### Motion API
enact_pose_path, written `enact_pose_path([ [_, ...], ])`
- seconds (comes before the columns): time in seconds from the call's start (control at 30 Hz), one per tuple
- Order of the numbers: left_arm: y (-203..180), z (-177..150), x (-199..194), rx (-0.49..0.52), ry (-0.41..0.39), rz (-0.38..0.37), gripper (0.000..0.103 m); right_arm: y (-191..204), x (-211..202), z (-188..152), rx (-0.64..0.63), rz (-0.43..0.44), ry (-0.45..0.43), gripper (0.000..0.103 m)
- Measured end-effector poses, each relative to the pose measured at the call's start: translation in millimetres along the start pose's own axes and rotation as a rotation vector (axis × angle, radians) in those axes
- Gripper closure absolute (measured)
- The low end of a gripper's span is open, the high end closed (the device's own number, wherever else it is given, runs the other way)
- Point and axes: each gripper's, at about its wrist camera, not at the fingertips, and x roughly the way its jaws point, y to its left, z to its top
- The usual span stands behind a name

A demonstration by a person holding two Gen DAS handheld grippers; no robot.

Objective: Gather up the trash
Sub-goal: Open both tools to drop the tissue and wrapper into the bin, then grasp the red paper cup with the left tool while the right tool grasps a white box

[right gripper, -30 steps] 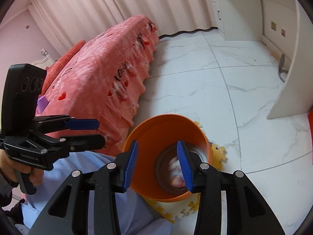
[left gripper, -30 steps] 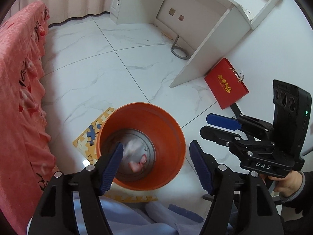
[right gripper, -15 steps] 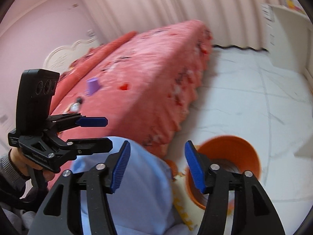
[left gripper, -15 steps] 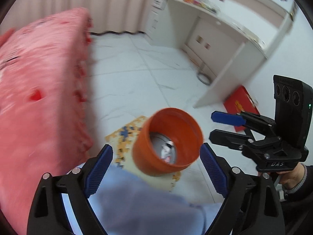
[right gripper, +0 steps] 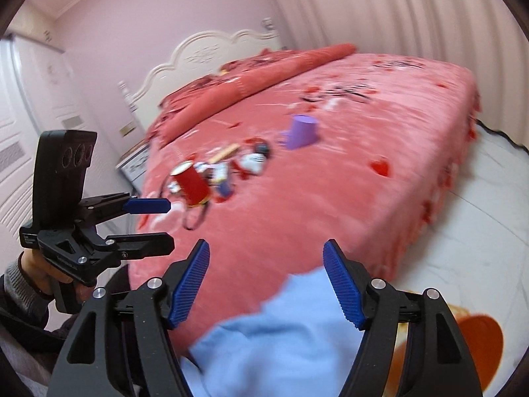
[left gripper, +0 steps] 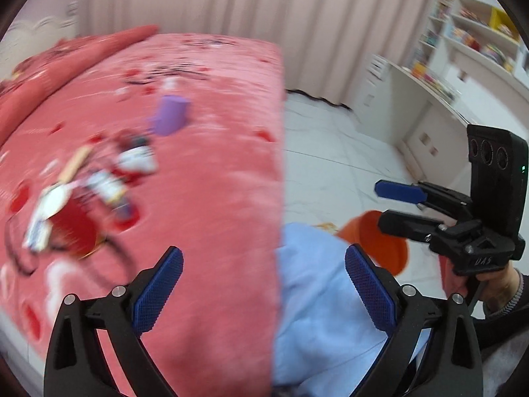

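left gripper [left gripper: 263, 286]: jaws spread wide, just been opening, nothing between | right gripper [right gripper: 266, 284]: jaws apart, just been opening, empty | trash heap [right gripper: 215, 173], blurred: on pink bed [right gripper: 347, 178], beside purple cup [right gripper: 302, 131] | orange bin [left gripper: 380, 246]: on floor by bed, partly hidden

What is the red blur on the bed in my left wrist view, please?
Observer: The right wrist view shows it more sharply: a red can with a gold rim.
Operator: What stands by the headboard?
Observer: A white nightstand, beside the bed's head.
Operator: Does my left gripper look empty from outside?
Observer: Yes. Seen side-on, its jaws stand apart with nothing between them; they have just been opening.
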Motion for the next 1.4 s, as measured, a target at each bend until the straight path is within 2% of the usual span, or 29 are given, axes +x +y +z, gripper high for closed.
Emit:
enact_pose_path([
  [0.17,49.1,-12.7,-26.0,-0.088,-0.033,0.071,0.006,36.9,34.4,20.4,-0.068,0.05,0.021,0.032],
  [0.47,121.2,-25.2,-42.0,-0.163,-0.059,0.116,0.006,78.6,95.0,49.7,-0.137,0.093,0.057,0.032],
  [0.6,144.2,-18.8,-31.7,-0.163,-0.079,0.117,0.006,87.7,126.1,61.1,-0.175,0.085,0.052,0.032],
  [0.73,161.8,-8.0,-9.8,-0.105,-0.067,0.169,0.006,88.1,163.8,73.1,-0.181,0.075,0.072,0.033],
  [0.93,183.9,-4.0,16.8,-0.083,-0.035,0.14,0.006,86.1,219.6,83.5,-0.191,0.076,0.135,0.04],
  [1.1,198.8,-1.4,35.0,-0.096,-0.017,0.119,0.006,82.5,258.0,85.3,-0.194,0.059,0.172,0.041],
  [1.2,203.3,1.2,42.9,-0.089,-0.015,0.105,0.006,78.3,278.4,86.0,-0.188,0.066,0.204,0.049],
  [1.27,206.0,2.8,49.2,-0.084,-0.006,0.096,0.006,75.3,291.3,84.8,-0.183,0.066,0.227,0.05],
  [1.37,210.1,4.4,57.7,-0.085,0.006,0.079,0.014,68.7,305.6,84.4,-0.168,0.062,0.248,0.059],
  [1.4,210.9,4.4,60.0,-0.087,0.009,0.077,0.019,67.9,308.0,83.9,-0.168,0.064,0.251,0.066],
])
